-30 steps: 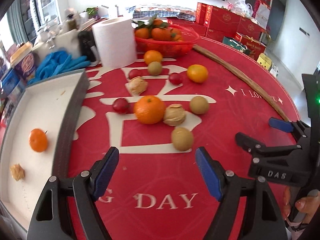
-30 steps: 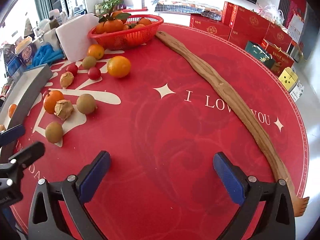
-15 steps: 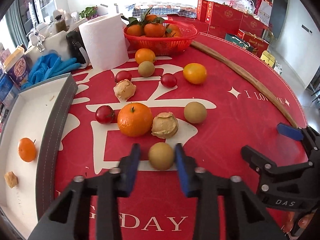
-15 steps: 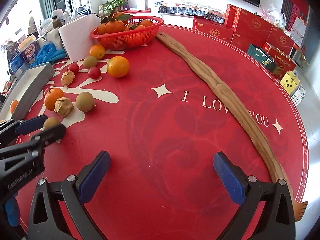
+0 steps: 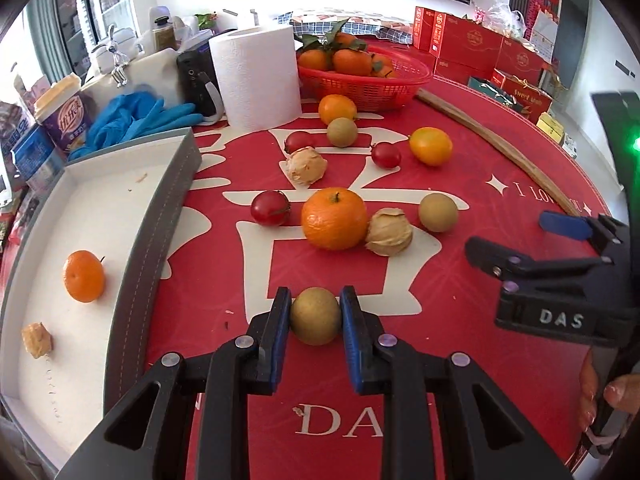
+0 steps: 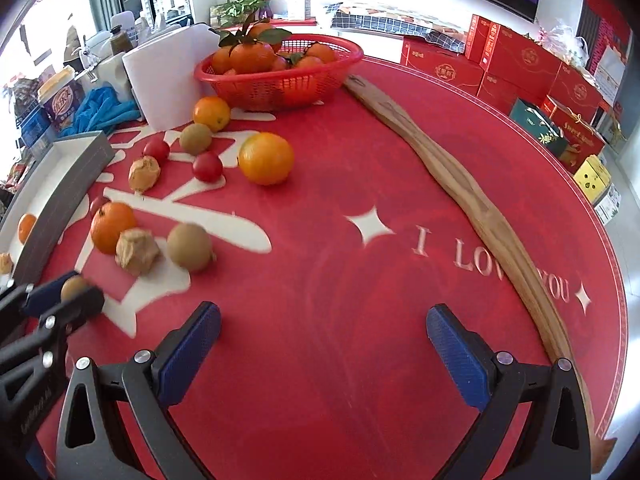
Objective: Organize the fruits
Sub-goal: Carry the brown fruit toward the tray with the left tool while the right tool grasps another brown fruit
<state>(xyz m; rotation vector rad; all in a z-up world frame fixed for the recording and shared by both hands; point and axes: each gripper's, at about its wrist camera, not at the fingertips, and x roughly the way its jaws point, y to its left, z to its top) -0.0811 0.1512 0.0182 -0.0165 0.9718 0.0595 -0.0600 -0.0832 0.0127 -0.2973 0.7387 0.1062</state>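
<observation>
Red tablecloth [image 5: 460,360]: the biggest thing I see; it covers the round table and carries white lettering. I place everything else relative to it.
White tray [image 5: 36,380]: it sits on the cloth's left edge in my left view, its grey wall toward the fruit. Inside lie a small orange [image 5: 83,276] and a tan husked fruit [image 5: 37,340], apart from each other.
Wooden stick [image 6: 460,176]: it curves along the cloth's right side, from the basket toward the near edge.
Paper roll [image 5: 256,76]: upright at the cloth's far edge, just left of the basket.
Red basket [image 5: 368,88]: at the cloth's far side, holding leafy oranges.
Right gripper [image 6: 324,348]: my right tongs are released, fingers spread wide over bare cloth, nothing between them.
Left gripper [image 5: 315,316]: my left tongs are clenched on the brown fruit [image 5: 315,316], a pad pressing each side, at the cloth's near-centre, close to the tray wall.
Large orange [image 5: 334,219]: mid-cloth, beyond the held fruit, touching a papery husked fruit [image 5: 389,232] on its right.
Loose fruit: a cherry tomato [image 5: 270,208] lies left of the large orange; a second brown fruit [image 5: 438,213] lies right of the husk; a yellow-orange fruit [image 5: 430,146] lies farther back.
</observation>
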